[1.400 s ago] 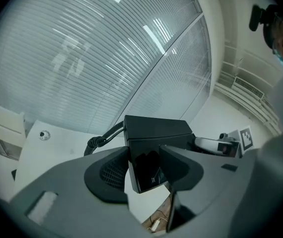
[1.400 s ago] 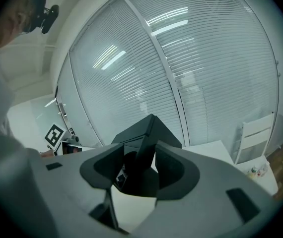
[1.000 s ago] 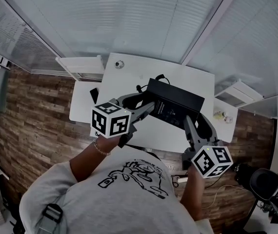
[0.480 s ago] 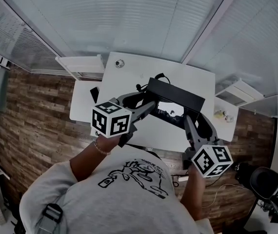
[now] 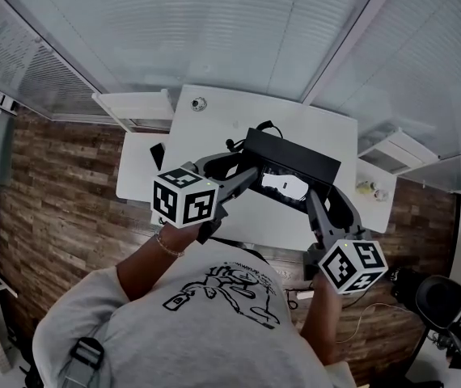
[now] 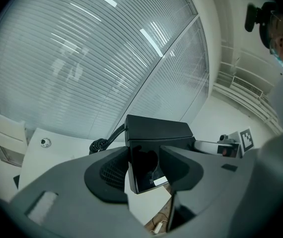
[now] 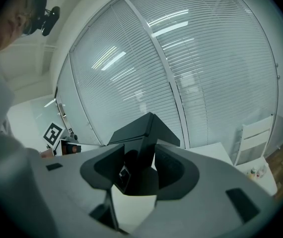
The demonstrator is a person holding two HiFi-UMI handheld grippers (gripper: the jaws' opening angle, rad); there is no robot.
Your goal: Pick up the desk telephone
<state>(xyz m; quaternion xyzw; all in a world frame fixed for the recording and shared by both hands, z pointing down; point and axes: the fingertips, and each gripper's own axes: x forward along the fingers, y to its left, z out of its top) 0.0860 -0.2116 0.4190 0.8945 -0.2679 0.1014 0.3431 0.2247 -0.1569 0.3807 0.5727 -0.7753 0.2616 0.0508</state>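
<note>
Nearest the wearer, left tool (image 5: 245, 176) and right tool (image 5: 317, 200) are both clenched on the desk telephone (image 5: 291, 168), one at each short end; in each gripper view the black casing fills the gap betw. the jaws (left tool (image 6: 142, 171), telephone (image 6: 156, 133); right tool (image 7: 140, 171), telephone (image 7: 142, 133)). The unit sits betw. the two tools over the near half of the white worktop (image 5: 214, 132) and appears raised off it, though contact at the far edge can't be ruled out. Judged handling: stiff plastic shell, moderate wt., smooth so apt to slip; a two-ended grip on the side walls suits it, w/ even pressure so it doesn't twist. Its long axis runs left-right across the head view, sloping toward the right tool; the broad face is tipped toward the wearer, w/ a bright patch on it, and the thick back edge is farthest. Beyond, a coiled cord (image 5: 263, 128) trails from the rear onto the worktop (cord (image 6: 100, 145)). Slatted blinds (image 5: 214, 31) close the background.
</note>
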